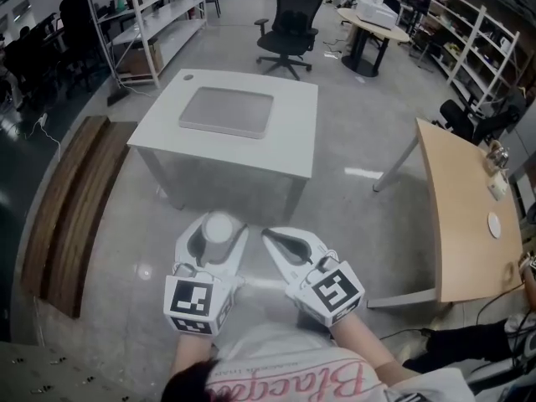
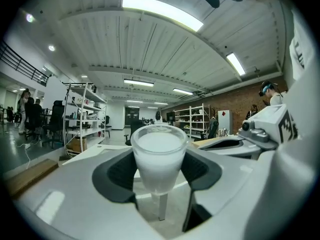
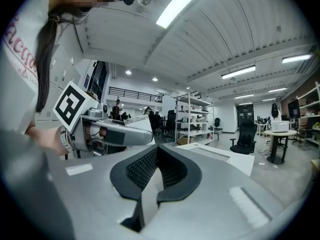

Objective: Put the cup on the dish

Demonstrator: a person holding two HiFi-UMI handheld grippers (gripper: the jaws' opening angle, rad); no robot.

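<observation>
Cup [image 2: 159, 154], frosted, tapered, clamped in left gripper [image 1: 219, 222], right gripper [image 1: 268, 234] closed, empty

cup [image 2: 159, 156]: milky white, a bit see-through
left gripper [image 1: 222, 222]: light grey, with black pads [image 2: 116, 176]
right gripper [image 1: 268, 234]: light grey, and its black pads have tiny bumps
marker cubes [image 1: 194, 300]: white with black square shapes
table [image 1: 293, 107]: white
dish [image 1: 226, 111]: plain grey
desk [image 1: 461, 216]: light brown wood
chair [image 1: 289, 23]: black
bench [image 1: 75, 208]: dark brown, with long plank stripes
floor [image 1: 360, 141]: grey and shiny
shirt [image 1: 285, 375]: white with pink letters
</observation>
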